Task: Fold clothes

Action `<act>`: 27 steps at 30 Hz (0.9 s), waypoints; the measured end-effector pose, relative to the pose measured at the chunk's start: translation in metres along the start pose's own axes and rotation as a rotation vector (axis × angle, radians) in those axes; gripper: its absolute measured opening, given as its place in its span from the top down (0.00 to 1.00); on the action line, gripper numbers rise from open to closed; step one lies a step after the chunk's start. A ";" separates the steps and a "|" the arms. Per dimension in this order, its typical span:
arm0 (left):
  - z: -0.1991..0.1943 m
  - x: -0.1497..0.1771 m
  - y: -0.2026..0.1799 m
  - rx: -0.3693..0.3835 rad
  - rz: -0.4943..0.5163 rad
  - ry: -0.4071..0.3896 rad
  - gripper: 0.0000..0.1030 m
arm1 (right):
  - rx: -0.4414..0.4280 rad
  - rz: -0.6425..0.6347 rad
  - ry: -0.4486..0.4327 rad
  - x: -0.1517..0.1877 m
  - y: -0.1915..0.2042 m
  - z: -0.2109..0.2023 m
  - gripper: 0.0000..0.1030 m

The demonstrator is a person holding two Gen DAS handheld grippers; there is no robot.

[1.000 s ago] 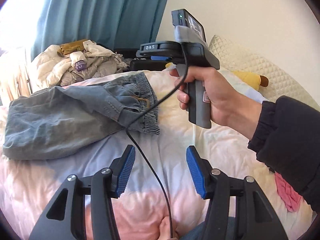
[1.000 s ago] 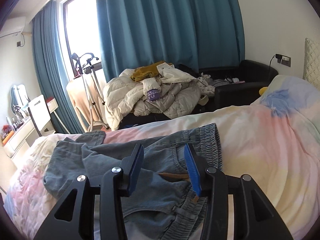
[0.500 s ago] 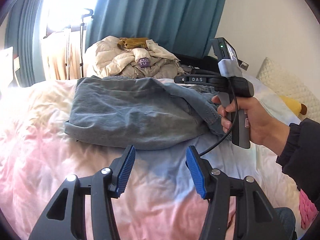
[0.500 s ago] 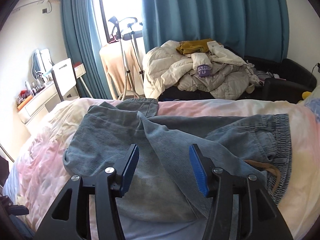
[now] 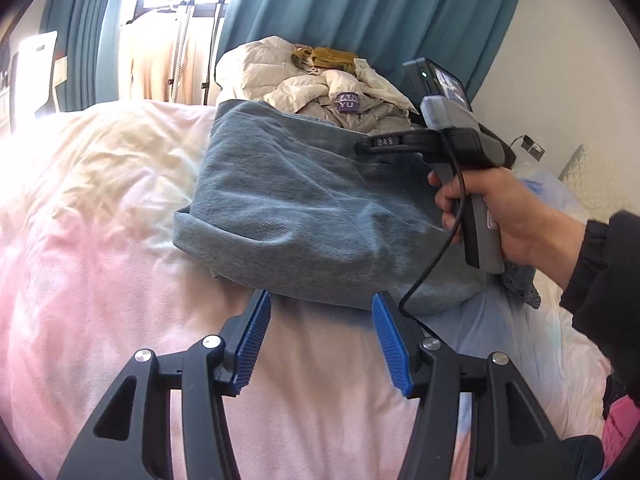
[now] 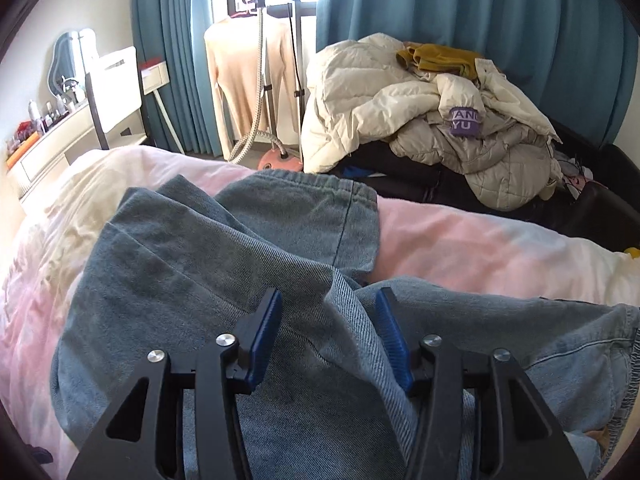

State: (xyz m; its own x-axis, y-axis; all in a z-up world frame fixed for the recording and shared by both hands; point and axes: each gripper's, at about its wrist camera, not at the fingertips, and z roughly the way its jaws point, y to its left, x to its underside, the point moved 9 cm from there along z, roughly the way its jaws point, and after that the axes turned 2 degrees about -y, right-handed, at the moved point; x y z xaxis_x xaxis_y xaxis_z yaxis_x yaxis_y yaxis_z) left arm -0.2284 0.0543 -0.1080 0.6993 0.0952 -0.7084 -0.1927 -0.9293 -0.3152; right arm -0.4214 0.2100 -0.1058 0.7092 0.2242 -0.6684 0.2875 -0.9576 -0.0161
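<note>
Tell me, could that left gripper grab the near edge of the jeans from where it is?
Probably yes. The left gripper has its jaws open just short of the jeans edge, with only bare bedsheet between.

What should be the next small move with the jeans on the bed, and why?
Probably lower the right gripper and close it on the raised fold of the jeans. Its jaws stand open on either side of that ridge without gripping it. The left gripper is also open, just short of the jeans' near edge above the bedsheet, so no cloth is held yet.
</note>
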 end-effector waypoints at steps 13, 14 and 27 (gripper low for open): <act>-0.064 -0.019 -0.013 0.196 -0.104 -0.100 0.47 | -0.133 -0.096 -0.211 0.045 0.064 -0.199 0.99; -0.070 -0.019 -0.015 0.199 -0.106 -0.113 0.47 | -0.142 -0.115 -0.215 0.053 0.070 -0.215 0.99; -0.110 -0.001 -0.021 0.221 -0.148 -0.146 0.47 | -0.172 -0.009 0.185 0.254 0.105 -0.189 0.99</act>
State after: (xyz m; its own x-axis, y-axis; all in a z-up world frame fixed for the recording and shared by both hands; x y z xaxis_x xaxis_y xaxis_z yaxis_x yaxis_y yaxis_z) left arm -0.1494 0.0345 -0.0309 0.6281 0.2890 -0.7225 -0.2520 -0.8029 -0.5403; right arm -0.0892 0.2011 -0.1367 0.8074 0.2770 -0.5210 0.3887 -0.9140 0.1163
